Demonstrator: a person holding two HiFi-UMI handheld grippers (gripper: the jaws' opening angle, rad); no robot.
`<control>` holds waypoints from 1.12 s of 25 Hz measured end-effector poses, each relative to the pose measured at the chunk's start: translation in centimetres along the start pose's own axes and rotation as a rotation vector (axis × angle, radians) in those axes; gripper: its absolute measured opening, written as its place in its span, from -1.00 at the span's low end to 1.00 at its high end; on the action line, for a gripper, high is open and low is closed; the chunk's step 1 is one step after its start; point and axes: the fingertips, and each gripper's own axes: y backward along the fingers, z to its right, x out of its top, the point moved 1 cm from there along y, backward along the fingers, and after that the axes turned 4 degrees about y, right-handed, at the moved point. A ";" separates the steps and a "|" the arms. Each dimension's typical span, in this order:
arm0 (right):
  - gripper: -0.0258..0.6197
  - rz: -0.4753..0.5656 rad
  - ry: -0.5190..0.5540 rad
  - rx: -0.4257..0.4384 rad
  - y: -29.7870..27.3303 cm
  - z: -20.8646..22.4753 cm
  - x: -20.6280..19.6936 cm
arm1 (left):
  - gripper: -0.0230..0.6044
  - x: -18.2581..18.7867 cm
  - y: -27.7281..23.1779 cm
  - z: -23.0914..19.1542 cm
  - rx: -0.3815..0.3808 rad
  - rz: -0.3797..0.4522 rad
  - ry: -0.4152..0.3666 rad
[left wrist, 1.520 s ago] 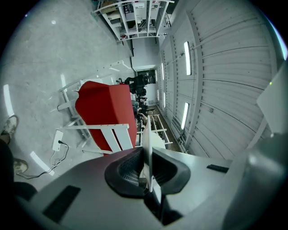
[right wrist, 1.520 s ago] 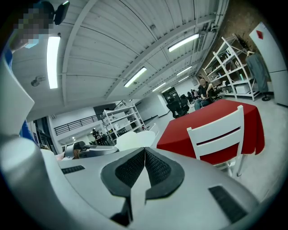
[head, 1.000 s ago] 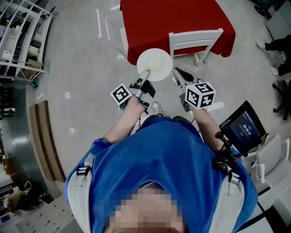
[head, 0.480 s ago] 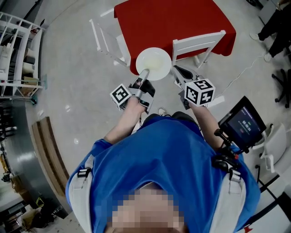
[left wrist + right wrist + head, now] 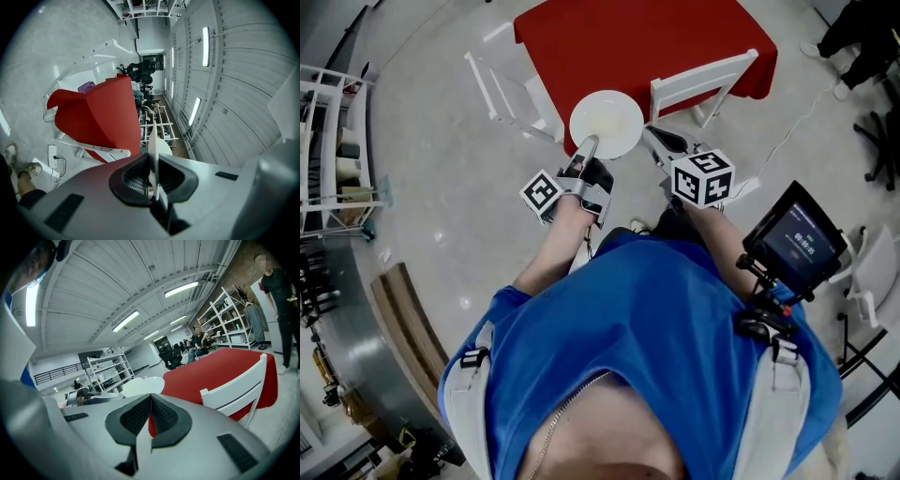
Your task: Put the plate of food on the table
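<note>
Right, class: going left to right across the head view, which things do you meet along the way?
Shelving rack → white chair beside the red table → white plate → right gripper → dark screen.

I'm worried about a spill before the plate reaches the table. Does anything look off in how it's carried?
No spill shows. One oddity: the plate is held by its rim in the left claw alone, while the right claw is shut on nothing beside it.

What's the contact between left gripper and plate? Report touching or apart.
Touching. The left gripper view shows the left gripper clamped on the rim of the plate, seen edge-on between its jaws.
</note>
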 end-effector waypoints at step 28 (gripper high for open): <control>-0.91 -0.024 0.006 0.022 -0.5 0.3 0.1 | -0.85 0.6 0.4 0.0 0.007 0.039 0.001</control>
